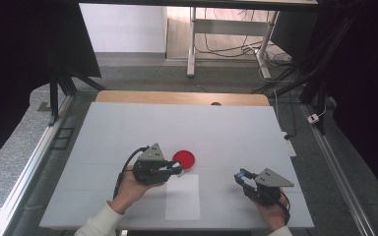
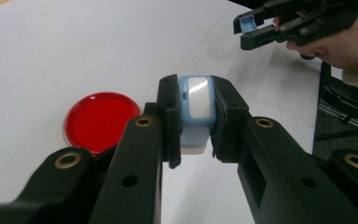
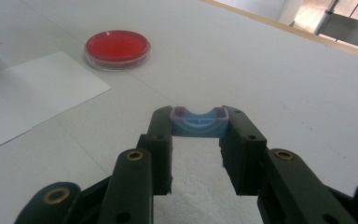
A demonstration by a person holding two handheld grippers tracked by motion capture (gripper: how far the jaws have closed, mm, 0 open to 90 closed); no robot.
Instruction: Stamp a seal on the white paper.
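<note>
A round red dish (image 1: 183, 159) lies on the white table, just beyond the tips of my left gripper (image 1: 177, 168). In the left gripper view the jaws of my left gripper (image 2: 196, 95) are shut on a small light-blue block with a white face (image 2: 197, 100), and the red dish (image 2: 101, 121) lies to its left. My right gripper (image 1: 240, 175) hovers at the front right, shut on a small light-blue U-shaped piece (image 3: 199, 123). In the right gripper view the red dish (image 3: 117, 48) lies far off at the upper left of my right gripper (image 3: 199, 116).
A white paper sheet (image 1: 182, 196) lies at the table's front between both hands, also seen as paper sheet (image 3: 32, 93). The table's wooden far edge (image 1: 182, 97) is well beyond. Dark frame posts and cables stand past the table.
</note>
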